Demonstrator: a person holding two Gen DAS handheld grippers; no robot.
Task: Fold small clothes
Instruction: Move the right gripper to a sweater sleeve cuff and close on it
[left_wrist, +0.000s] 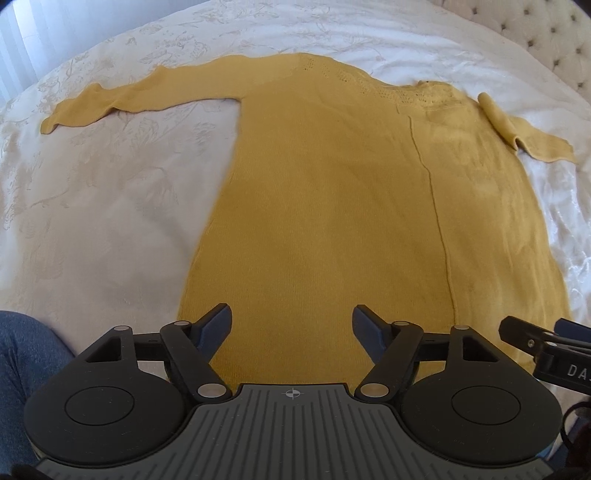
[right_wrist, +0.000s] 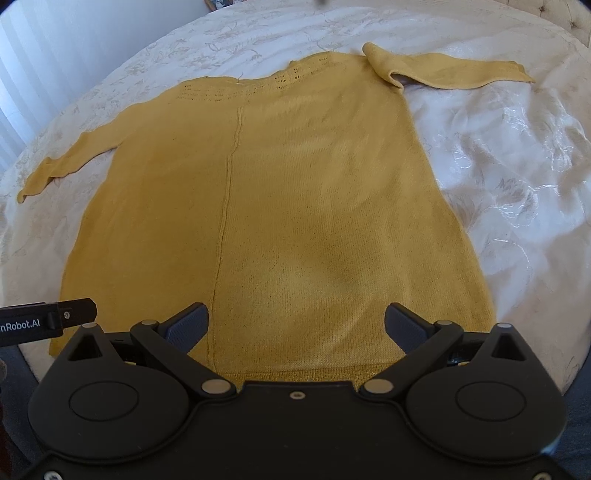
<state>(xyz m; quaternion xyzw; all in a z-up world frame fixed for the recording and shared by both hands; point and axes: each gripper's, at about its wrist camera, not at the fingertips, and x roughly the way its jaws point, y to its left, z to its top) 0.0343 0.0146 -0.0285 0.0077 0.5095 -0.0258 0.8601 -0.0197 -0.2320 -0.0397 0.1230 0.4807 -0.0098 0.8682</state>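
Fingers spread on both grippers — one yellow sweater.

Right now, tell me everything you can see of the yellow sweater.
The yellow sweater is a mustard knit lying flat on the white bedspread, hem nearest the grippers. A raised seam runs down its middle, with openwork along the top. One sleeve lies stretched out; the other is bent over at the shoulder. Nothing grips it.

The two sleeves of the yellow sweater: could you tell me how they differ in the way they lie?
The left sleeve lies flat and extended on the bedspread, with only a slight bend. The right sleeve is bunched into a raised fold at the shoulder, then runs outward. Both are the same yellow knit, spread away from the sweater, with neither gripper touching them.
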